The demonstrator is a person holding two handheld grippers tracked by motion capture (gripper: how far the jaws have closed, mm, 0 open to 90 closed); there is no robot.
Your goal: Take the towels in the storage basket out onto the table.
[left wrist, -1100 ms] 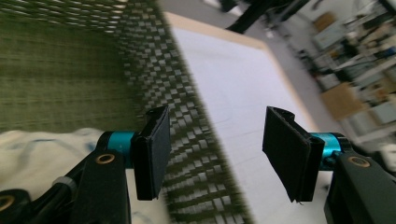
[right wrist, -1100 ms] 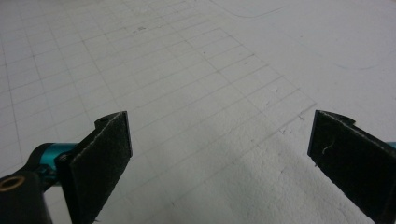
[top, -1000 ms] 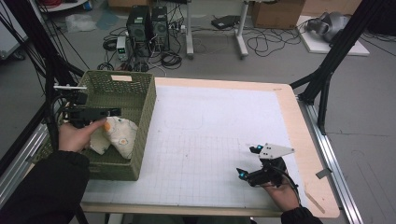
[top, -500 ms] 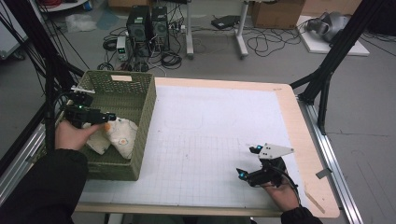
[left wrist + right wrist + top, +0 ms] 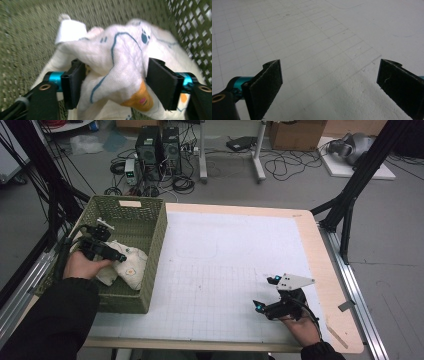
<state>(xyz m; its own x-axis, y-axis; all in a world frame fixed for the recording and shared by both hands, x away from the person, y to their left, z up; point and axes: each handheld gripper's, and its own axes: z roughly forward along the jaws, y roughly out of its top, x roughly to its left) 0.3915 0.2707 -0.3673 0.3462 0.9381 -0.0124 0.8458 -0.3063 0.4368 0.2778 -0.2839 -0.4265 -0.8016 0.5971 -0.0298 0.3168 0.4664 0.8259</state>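
Inside the green basket at the counter's left edge, the left claw is straddling a bunched fold of the white printed cloth, its jaws having just been opening, while the right claw is resting wide apart over the bare gridded mat.

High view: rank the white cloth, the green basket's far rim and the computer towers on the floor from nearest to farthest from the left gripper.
1. White cloth: under the left gripper, in the basket.
2. Green basket's far rim: beyond the gripper.
3. Computer towers: on the floor, past the table.
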